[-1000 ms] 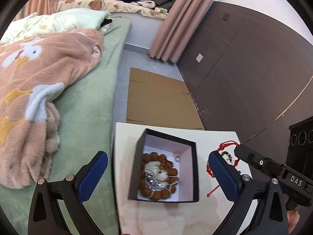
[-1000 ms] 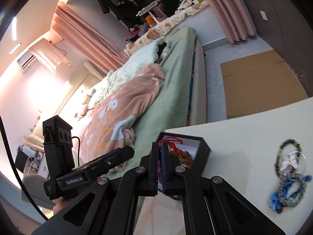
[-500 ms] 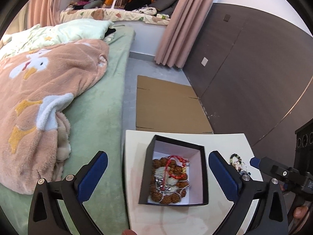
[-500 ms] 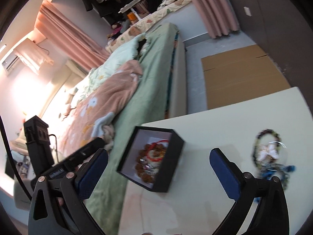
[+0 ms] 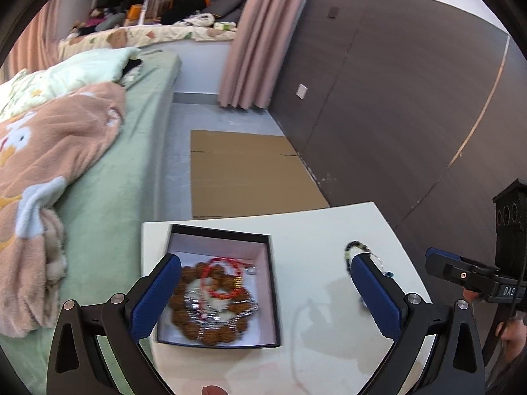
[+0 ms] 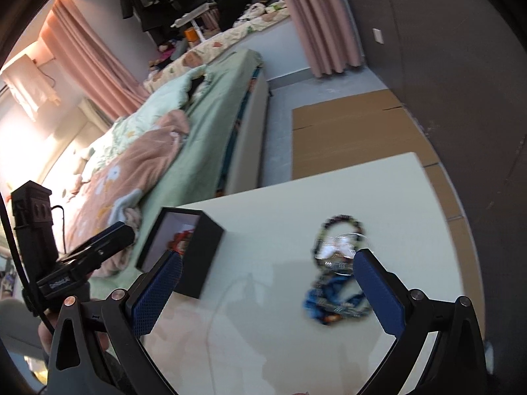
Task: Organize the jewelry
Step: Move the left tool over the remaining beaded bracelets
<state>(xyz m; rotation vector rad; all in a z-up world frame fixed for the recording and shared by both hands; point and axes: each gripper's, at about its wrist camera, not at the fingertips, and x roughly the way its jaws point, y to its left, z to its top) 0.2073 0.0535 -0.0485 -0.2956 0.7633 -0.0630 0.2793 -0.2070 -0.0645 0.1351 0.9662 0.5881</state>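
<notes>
A black jewelry box (image 5: 273, 289) with a white lining sits on the white table (image 5: 322, 230). It holds a brown bead bracelet (image 5: 210, 329), a silver chain and a red cord bracelet (image 5: 227, 293). My left gripper (image 5: 263, 296) is open and empty, just above and in front of the box. In the right wrist view the box (image 6: 201, 256) is at the left. A dark bead bracelet (image 6: 342, 227), a clear piece and a blue bracelet (image 6: 332, 302) lie on the table. My right gripper (image 6: 266, 293) is open and empty, its right finger beside the blue bracelet.
A bed with a green sheet (image 5: 108, 197) and a peach blanket (image 5: 39, 171) runs along the table's left side. Flat cardboard (image 5: 243, 171) lies on the floor beyond the table. A dark wall panel (image 5: 411, 115) stands at the right.
My right gripper opened and dropped the red cord bracelet into the box, then swung right toward the bracelets on the table. My left gripper stayed open and shifted slightly.
</notes>
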